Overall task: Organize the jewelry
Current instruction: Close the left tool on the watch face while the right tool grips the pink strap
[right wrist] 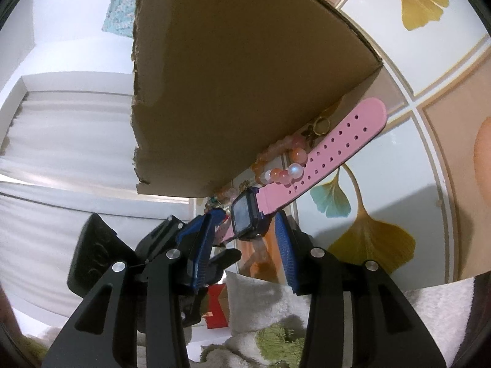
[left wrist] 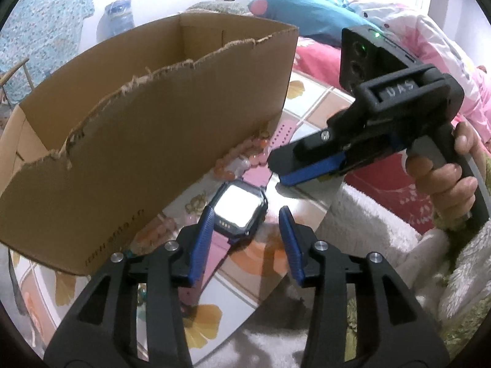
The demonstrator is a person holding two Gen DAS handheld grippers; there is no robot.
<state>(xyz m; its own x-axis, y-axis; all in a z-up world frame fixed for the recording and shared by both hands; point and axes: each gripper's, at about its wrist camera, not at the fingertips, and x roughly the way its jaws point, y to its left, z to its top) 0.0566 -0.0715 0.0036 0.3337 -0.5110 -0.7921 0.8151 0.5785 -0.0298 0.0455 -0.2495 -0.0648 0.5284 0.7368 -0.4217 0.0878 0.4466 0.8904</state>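
A smartwatch (left wrist: 238,208) with a dark blue case and pink strap lies face up on the leaf-patterned tabletop (left wrist: 316,107), beside a torn cardboard box (left wrist: 153,122). My left gripper (left wrist: 247,239) is open around it: one blue pad is close by the case and the other stands well clear. My right gripper (left wrist: 279,168) comes in from the right, held by a hand (left wrist: 445,184). In the right wrist view the right gripper (right wrist: 244,245) is open, with the watch (right wrist: 245,217) just beyond its tips and its strap (right wrist: 337,144) stretching away. An orange bead bracelet (right wrist: 285,165) lies against the strap.
The box (right wrist: 245,76) stands close behind the watch, with more beads (left wrist: 245,150) and a small gold ring (right wrist: 320,125) at its base. White fluffy fabric (left wrist: 368,220) borders the table's near edge. Pink bedding (left wrist: 445,61) lies beyond.
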